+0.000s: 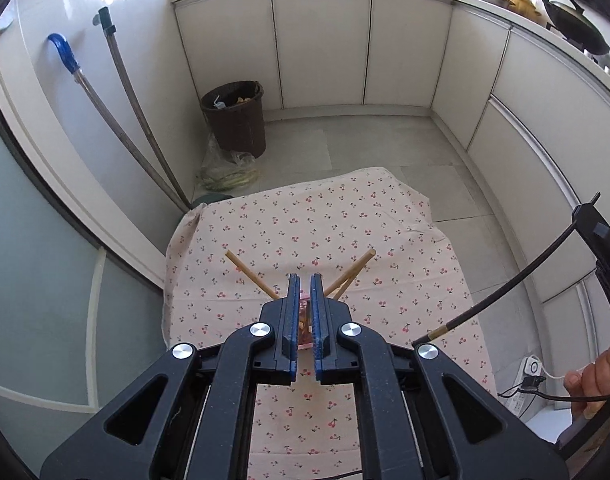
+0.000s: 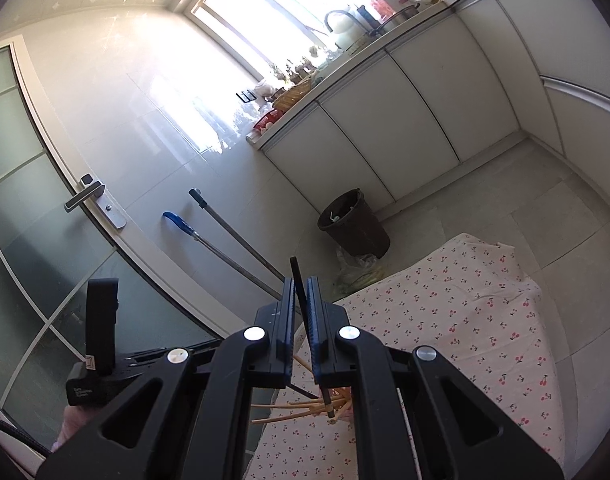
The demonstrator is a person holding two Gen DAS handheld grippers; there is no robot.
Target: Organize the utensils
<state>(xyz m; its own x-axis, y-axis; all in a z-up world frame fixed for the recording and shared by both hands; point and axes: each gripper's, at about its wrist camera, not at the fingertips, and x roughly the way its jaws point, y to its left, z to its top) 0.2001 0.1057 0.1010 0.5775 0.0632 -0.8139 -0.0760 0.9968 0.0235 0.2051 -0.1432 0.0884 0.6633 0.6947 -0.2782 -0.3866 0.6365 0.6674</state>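
Observation:
My left gripper [image 1: 304, 278] points down over the cherry-print cloth [image 1: 325, 216]. Its pads are shut on a pink see-through holder [image 1: 303, 322]. Wooden chopsticks [image 1: 249, 272] fan out of the holder to both sides. At the right edge of this view, the right gripper [image 1: 597, 236] carries a long black chopstick [image 1: 505, 284] whose gold-banded end hangs near the left gripper. In the right wrist view, my right gripper [image 2: 301, 280] is shut on that black chopstick [image 2: 295, 268], which stands up past the fingertips. The wooden chopsticks [image 2: 281, 416] show below the fingers, above the cloth [image 2: 465, 300].
A brown waste bin [image 1: 235, 120] and a plastic bag of greens [image 1: 229, 172] sit on the floor beyond the cloth. Two mop handles [image 1: 105, 92] lean on the left wall. White cabinets [image 1: 321, 40] line the back and right. A power strip [image 1: 525, 376] lies by a person's hand [image 1: 597, 384].

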